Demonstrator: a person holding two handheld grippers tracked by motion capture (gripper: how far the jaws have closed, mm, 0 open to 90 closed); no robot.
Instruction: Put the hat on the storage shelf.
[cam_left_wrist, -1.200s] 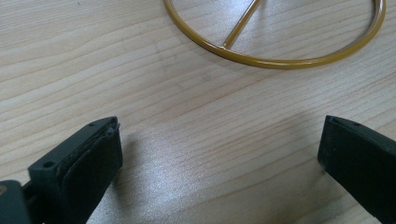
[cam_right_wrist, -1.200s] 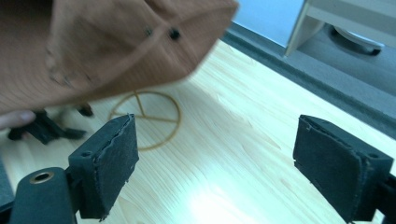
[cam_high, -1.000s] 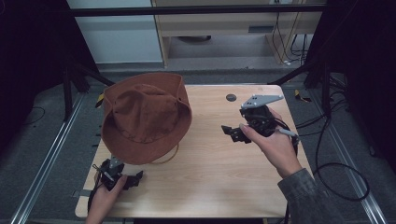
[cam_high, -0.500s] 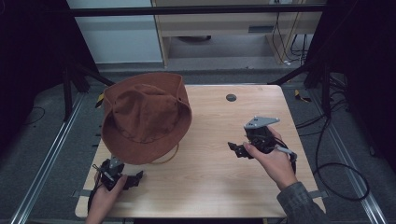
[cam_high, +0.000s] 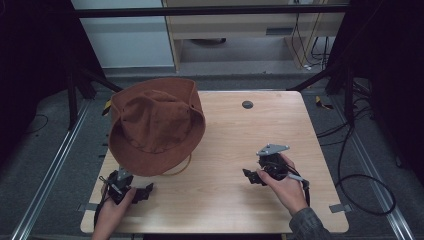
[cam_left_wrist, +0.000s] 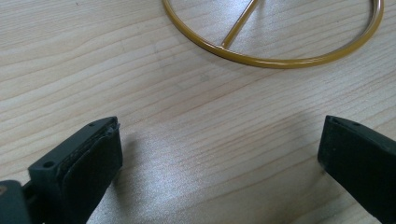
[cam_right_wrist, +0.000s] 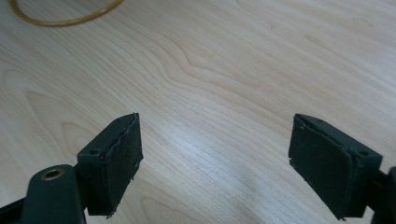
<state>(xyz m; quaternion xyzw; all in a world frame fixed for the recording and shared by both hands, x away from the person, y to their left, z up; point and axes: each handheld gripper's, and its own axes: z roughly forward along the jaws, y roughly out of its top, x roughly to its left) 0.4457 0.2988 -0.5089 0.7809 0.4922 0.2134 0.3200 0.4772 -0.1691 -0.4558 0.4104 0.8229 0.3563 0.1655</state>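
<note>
**Right hand-held gripper drops back to the desk; hat sits on its ring stand**

In the high view the right hand-held gripper (cam_high: 252, 176) now lies low in the lower right of the frame, close to the desk's (cam_high: 280, 125) near edge. A second ago it was higher up, nearer the middle right of the wood, so it has drawn back toward the person. Its jaws stand wide apart with nothing between them; its own view shows bare wood grain in the gap. The left hand-held gripper (cam_high: 142, 192) has not shifted: it rests in the lower left, jaws also spread and empty.

The brown hat (cam_high: 155, 125) sits in the centre left of the frame, partly over the desk's left edge, atop a yellow wire ring (cam_left_wrist: 275, 58) that peeks out under the brim. With both grippers empty and clear of the hat, the placing looks finished, or a fresh reach has not begun.
</note>
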